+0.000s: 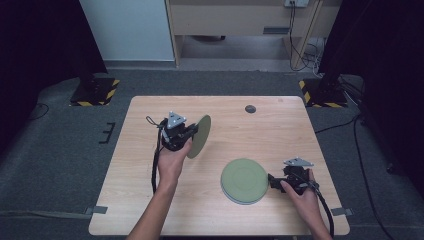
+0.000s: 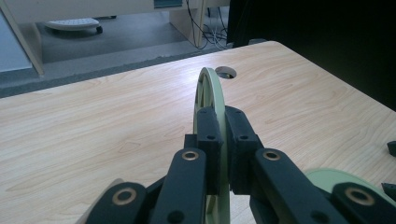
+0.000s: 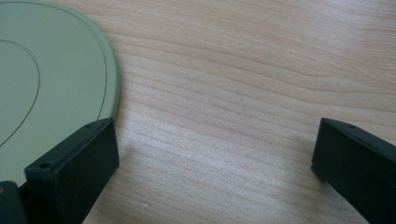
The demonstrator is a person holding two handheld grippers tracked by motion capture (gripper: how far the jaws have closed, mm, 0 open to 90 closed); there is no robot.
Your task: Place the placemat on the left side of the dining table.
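Observation:
My left gripper (image 1: 192,132) is shut on the rim of a pale green plate (image 1: 199,136), which it holds on edge above the table's left middle. In the left gripper view both black pads (image 2: 208,135) press on that held plate (image 2: 211,88) from either side. A stack of green plates (image 1: 244,180) lies flat at the front right. My right gripper (image 1: 272,181) rests on the table just right of the stack, its jaws wide open. In the right gripper view its left fingertip (image 3: 74,163) overlaps the edge of the stack (image 3: 51,84), with bare wood between the jaws.
A round cable hole (image 1: 250,108) sits near the far edge of the wooden table (image 1: 280,130). Grey carpet surrounds the table, with black stands at the far corners and a cabinet behind.

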